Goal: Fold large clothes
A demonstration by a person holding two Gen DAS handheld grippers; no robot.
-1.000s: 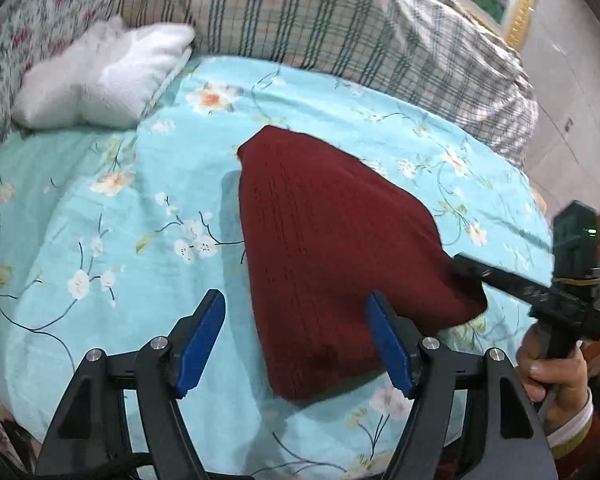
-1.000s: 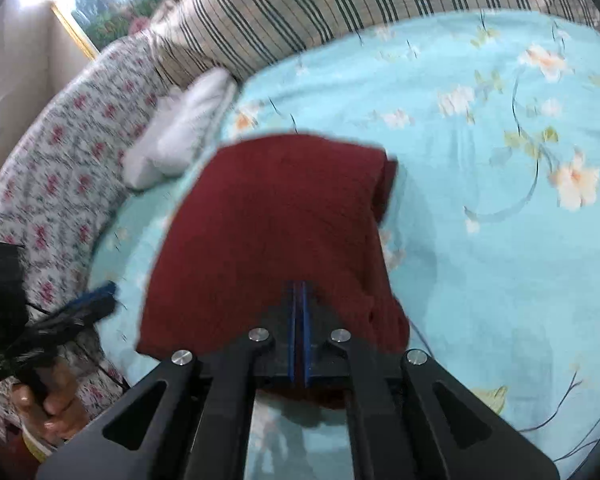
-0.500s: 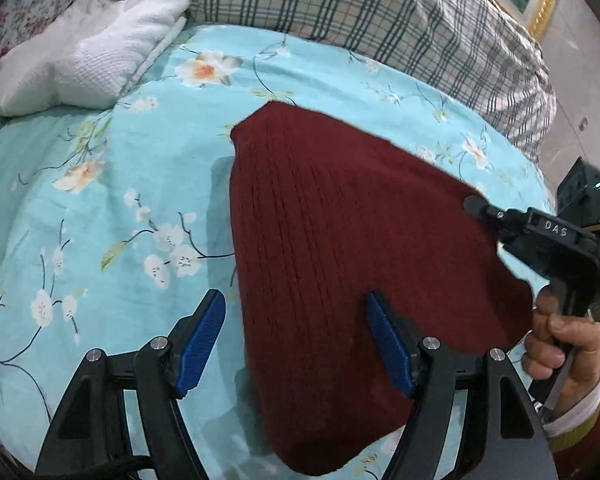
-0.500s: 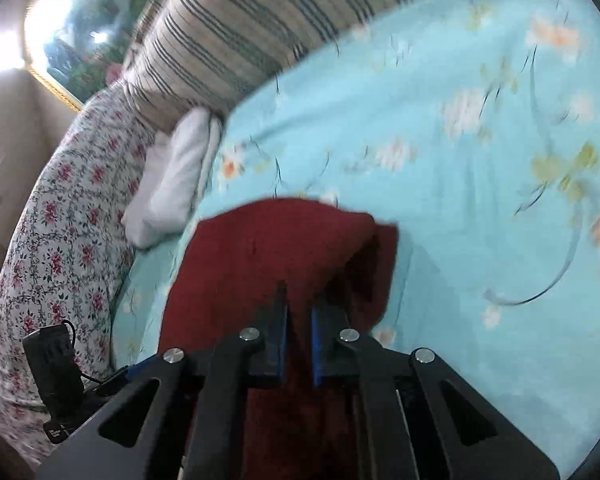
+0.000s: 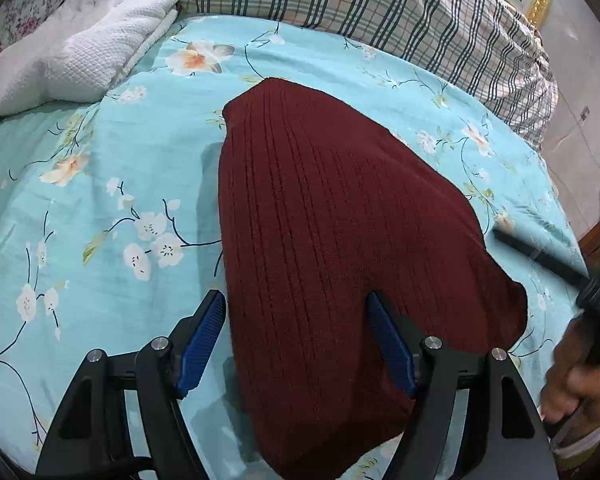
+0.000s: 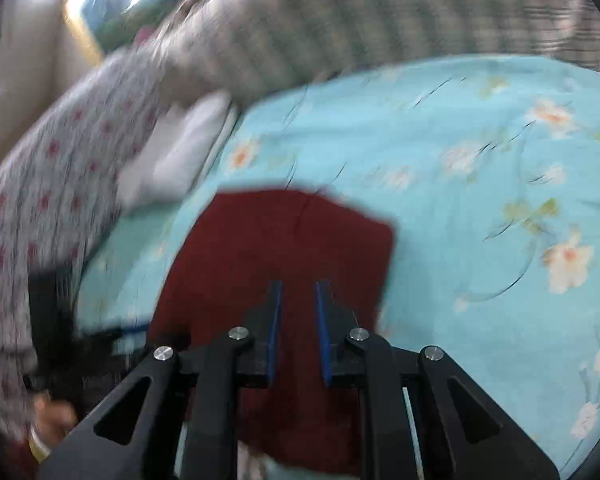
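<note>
Sweater folded on the bed, both claws free

The red sweater (image 5: pixel 332 240) lies folded on the blue bed (image 5: pixel 100 184). The left claw (image 5: pixel 298 344) is wide apart; the right claw (image 6: pixel 298 332) is slightly apart, holding nothing. Next probably needs smoothing.

2 close wrist views, sweater (image 5: pixel 340 240) shared, perhaps.

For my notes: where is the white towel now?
Left wrist view, upper left: the white towel lies on the floral sheet, against the plaid quilt.

The right hand-held gripper (image 6: pixel 298 300) has let go of the sweater (image 6: pixel 284 248), seemingly withdrawing.
</note>
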